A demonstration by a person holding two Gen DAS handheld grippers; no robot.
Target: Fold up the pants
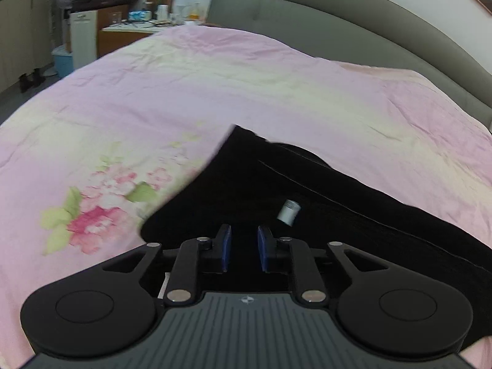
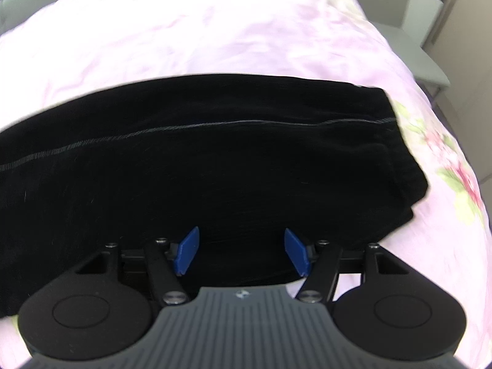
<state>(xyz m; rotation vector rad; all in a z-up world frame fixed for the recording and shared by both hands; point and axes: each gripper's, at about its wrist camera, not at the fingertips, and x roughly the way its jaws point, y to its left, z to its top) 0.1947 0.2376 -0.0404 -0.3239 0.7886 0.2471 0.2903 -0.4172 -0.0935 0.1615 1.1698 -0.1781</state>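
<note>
Our left gripper (image 1: 244,247) hangs low over the black pants (image 1: 307,203), its blue pads (image 1: 227,247) a narrow gap apart with dark cloth showing between them; we cannot tell whether they pinch the fabric or only hover above it. Just ahead and a little to the right of the fingers, a small white tag (image 1: 289,212) lies on the cloth. The pants run from under the gripper away to the right, with a pointed corner reaching up toward the middle of the bed. Around them spreads a pink bedspread (image 1: 215,86) with a flower print (image 1: 101,206) to the left, and a grey headboard (image 1: 338,21) curves behind.

Our right gripper (image 2: 242,252) is released, its blue pads (image 2: 187,252) spread wide over the near edge of the pants (image 2: 215,160), grasping nothing. From here the pants lie across the bedspread (image 2: 200,24) as a long dark band, a pale seam (image 2: 184,127) running lengthwise, the layered end stacked at the right
</note>
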